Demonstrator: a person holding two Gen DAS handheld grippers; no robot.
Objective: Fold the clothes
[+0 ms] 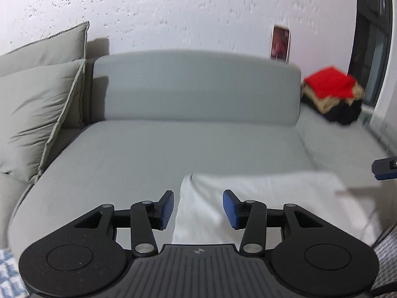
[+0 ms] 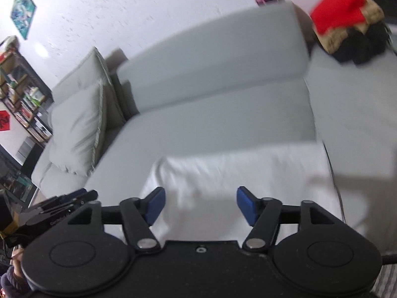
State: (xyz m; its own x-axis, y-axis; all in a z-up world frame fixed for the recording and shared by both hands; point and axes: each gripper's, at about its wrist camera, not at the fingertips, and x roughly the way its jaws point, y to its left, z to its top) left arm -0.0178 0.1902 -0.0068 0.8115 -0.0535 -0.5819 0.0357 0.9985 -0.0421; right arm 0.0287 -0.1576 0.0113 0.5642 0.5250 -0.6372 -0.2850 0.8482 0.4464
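Note:
A white folded garment [image 1: 260, 198] lies flat on the grey sofa seat [image 1: 148, 154], near its front edge. My left gripper [image 1: 198, 208] is open and empty, hovering above the garment's left edge. In the right wrist view the same garment [image 2: 235, 171] spreads ahead of my right gripper [image 2: 200, 204], which is open and empty above its near part. The right gripper's tip shows at the right edge of the left wrist view [image 1: 385, 168]. The left gripper shows at the left of the right wrist view [image 2: 62, 206].
A pile of folded clothes, red on top of tan and black [image 1: 332, 92], sits at the sofa's far right, also in the right wrist view [image 2: 347, 22]. Grey cushions [image 1: 37, 114] lean at the left. A bookshelf [image 2: 22, 99] stands far left.

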